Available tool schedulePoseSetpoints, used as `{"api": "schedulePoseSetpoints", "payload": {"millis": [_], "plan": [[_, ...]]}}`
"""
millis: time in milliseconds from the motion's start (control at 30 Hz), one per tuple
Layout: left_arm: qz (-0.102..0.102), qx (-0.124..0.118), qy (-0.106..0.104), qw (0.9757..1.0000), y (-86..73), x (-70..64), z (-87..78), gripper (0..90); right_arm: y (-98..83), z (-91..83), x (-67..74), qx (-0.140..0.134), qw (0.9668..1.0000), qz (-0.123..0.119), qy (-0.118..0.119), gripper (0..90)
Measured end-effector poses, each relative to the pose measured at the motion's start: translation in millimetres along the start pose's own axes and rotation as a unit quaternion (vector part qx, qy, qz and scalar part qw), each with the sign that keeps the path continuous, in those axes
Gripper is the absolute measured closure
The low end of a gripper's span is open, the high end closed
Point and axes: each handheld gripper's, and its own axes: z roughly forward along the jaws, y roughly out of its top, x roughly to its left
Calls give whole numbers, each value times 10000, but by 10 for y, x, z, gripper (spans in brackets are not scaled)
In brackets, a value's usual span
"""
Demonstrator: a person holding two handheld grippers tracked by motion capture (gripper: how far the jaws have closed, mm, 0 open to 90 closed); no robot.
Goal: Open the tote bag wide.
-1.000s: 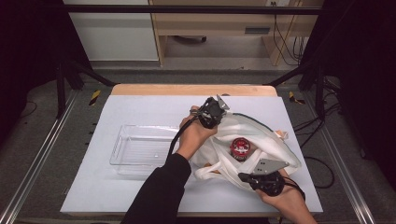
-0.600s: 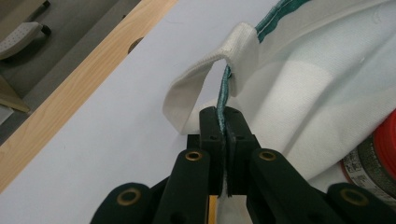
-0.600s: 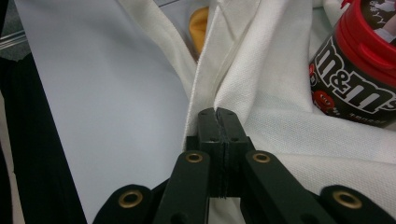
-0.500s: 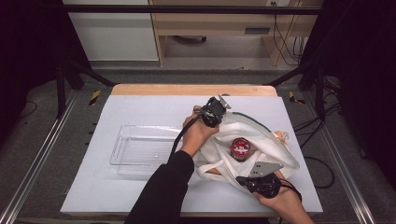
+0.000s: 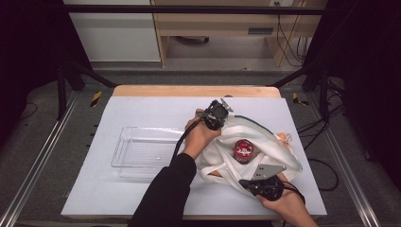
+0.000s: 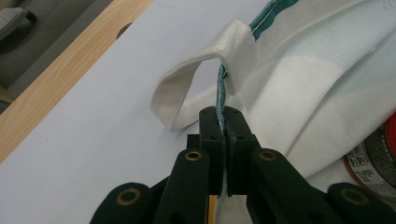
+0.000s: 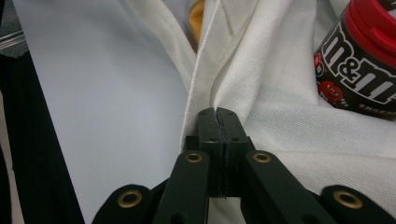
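Two hand-held grippers are working a white cloth bag (image 5: 265,142) on the tabletop (image 5: 142,198). Left of it sits a clear plastic tray (image 5: 142,151). The left hand-held gripper (image 6: 219,122) is clamped on the bag's green-trimmed rim by a handle loop (image 6: 187,93); the right hand-held gripper (image 7: 217,122) pinches the near rim. I'd say they're spreading the mouth. Next: free one to lift out the red-lidded candy jar (image 5: 243,150).

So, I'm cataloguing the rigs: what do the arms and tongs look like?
Both tongs, left and right, are black, with brass-ringed pivots and black cables. The right one carries a grey three-cornered plate. The left arm wears a black sleeve.
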Motion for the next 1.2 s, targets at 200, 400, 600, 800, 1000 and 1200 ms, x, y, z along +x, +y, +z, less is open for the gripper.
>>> {"api": "schedulePoseSetpoints", "payload": {"millis": [200,400,600,800,1000,1200], "plan": [[18,25,-24,10000,-78,-39,15,876,-1,-3,-2,3,10000,55,4,898],[-1,61,-59,10000,-124,-66,40,875,2,-10,1,-22,10000,54,-25,880],[37,18,-59,10000,-141,-91,14,870,6,-18,-6,-80,9999,81,-11,825],[97,-67,-45,9999,-153,-131,-62,820,44,-113,9,-305,9994,142,-122,688],[215,-280,92,9993,-142,-206,-247,663,108,-325,-116,-458,9973,211,-528,605],[276,-576,68,9979,-185,-262,-553,607,182,-541,-336,-488,9937,160,-997,583]]}}
